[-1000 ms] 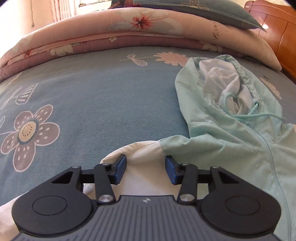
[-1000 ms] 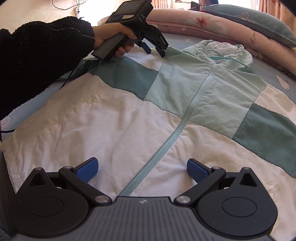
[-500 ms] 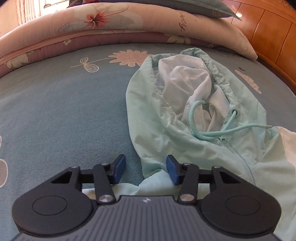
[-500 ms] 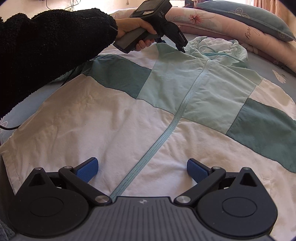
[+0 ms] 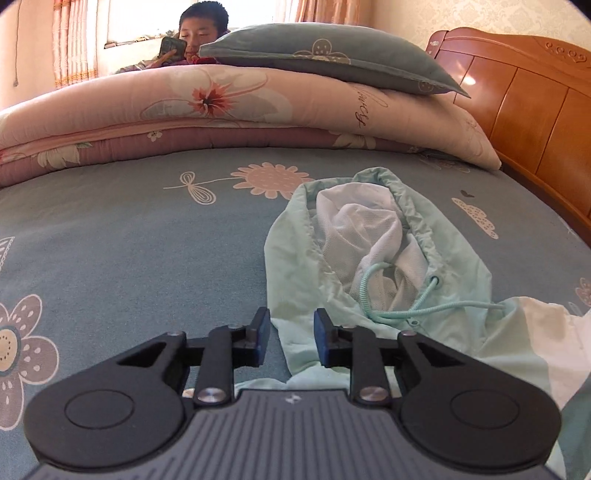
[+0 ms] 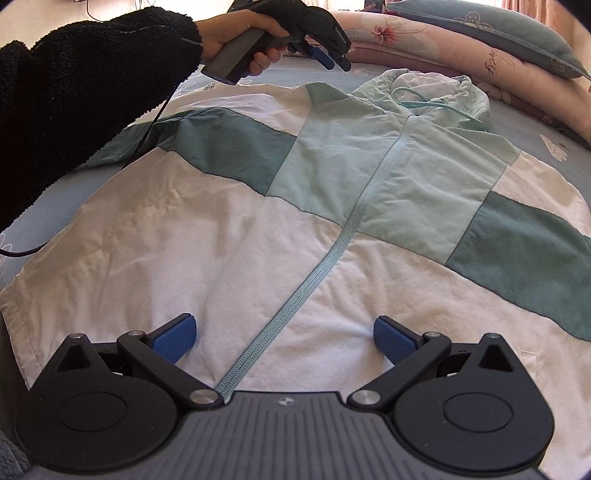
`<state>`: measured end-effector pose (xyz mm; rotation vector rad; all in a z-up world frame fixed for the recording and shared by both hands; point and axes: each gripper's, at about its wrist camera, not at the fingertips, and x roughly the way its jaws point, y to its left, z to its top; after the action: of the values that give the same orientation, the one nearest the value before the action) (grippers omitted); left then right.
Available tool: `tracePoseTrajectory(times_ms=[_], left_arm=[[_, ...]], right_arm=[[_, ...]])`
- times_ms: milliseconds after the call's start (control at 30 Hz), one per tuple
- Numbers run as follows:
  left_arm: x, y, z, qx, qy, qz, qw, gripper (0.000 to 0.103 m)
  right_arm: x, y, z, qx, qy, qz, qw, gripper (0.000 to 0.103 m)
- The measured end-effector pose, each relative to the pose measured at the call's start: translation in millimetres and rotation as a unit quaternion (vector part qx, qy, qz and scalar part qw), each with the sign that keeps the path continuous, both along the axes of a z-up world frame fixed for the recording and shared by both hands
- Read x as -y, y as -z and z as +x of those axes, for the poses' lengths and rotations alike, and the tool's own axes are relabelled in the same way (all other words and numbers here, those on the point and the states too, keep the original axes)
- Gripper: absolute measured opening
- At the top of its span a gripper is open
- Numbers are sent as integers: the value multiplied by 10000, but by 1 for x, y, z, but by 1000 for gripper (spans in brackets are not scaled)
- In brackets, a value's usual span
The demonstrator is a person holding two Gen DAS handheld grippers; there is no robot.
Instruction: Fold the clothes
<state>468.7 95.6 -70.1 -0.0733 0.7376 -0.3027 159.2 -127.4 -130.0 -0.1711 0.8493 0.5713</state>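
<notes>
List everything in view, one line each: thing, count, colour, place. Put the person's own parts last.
jacket: one, white, mint and dark green panels, spread flat on the bed, zipper up
hood: one, mint with white mesh lining, at the jacket's top
drawstring: one, mint, trailing from the hood
bedsheet: one, blue-grey with flowers, under the jacket
quilt: one, pink floral, folded along the far side of the bed
pillow: one, blue-grey, on the quilt
headboard: one, orange-brown wood, right side
second person: one, behind the quilt, holding a phone
left gripper: black with blue pads, in the air left of the hood, jaws opening, nothing between them
right gripper: black with blue pads, open over the hem
sleeve: one, black fleece, left arm
</notes>
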Motion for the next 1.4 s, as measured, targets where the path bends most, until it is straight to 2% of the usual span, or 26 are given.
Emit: tracePoseTrajectory(times_ms=[67,133,200,233,267,367,467,533,600,700,733,767,833,867,900,1000,1100,1200,1233,1333,1400], left_arm=[[2,7,-4,-359,294,-371,9982,38],[10,26,3,-823,253,-306,9958,37],[15,47,16,-1083,70,-134,9940,36],[15,56,23,-1145,-31,-164,9933,36],[13,61,26,-1127,-115,-263,9932,36],[7,58,36,-700,-504,-486,9951,38],[-2,50,48,-594,-1019,-260,9927,35],[-7,48,52,-644,-836,-361,9938,36],[-6,48,53,-714,-549,-368,9953,54],[6,58,60,-1030,-179,-69,9945,70],[11,58,60,-1008,-86,-6,9949,71],[15,58,60,-986,-19,34,9951,71],[22,58,59,-842,-77,237,9961,36],[24,57,59,-766,-74,315,9965,13],[27,54,57,-627,-55,277,9976,2],[37,38,56,-152,-55,227,9996,1],[53,26,61,375,-2,555,9978,0],[48,30,72,219,-291,525,9980,1],[45,31,71,246,-400,623,9970,3],[30,20,54,503,-624,816,9934,5],[16,7,38,662,-660,688,9932,7]], right_arm=[[-2,0,0,19,2,-46,10000,103],[-3,1,-1,55,-11,-103,9999,103],[-4,2,-1,79,-18,-135,9999,103],[-4,2,-1,84,-18,-131,9999,103],[-4,2,-1,87,-21,-125,9999,103],[-3,2,-1,97,-31,-111,9999,103],[-4,2,-2,110,-53,-132,9998,103],[-3,2,-1,102,-53,-123,9999,103],[-4,2,-1,100,-51,-125,9999,103],[-4,2,-2,109,-57,-153,9998,103],[-4,2,-2,106,-58,-154,9998,103],[-4,2,-1,104,-60,-155,9998,103],[-4,2,-1,99,-62,-150,9998,103],[-4,2,-2,102,-69,-157,9998,103],[-4,2,-2,105,-75,-163,9998,103],[-4,2,-1,103,-77,-164,9998,103],[-5,2,-1,103,-78,-169,9998,103],[-5,3,-1,100,-85,-173,9998,103],[-5,2,-1,97,-86,-176,9998,103],[-4,2,-2,83,-81,-183,9998,103],[-4,2,-2,76,-79,-186,9998,103]])
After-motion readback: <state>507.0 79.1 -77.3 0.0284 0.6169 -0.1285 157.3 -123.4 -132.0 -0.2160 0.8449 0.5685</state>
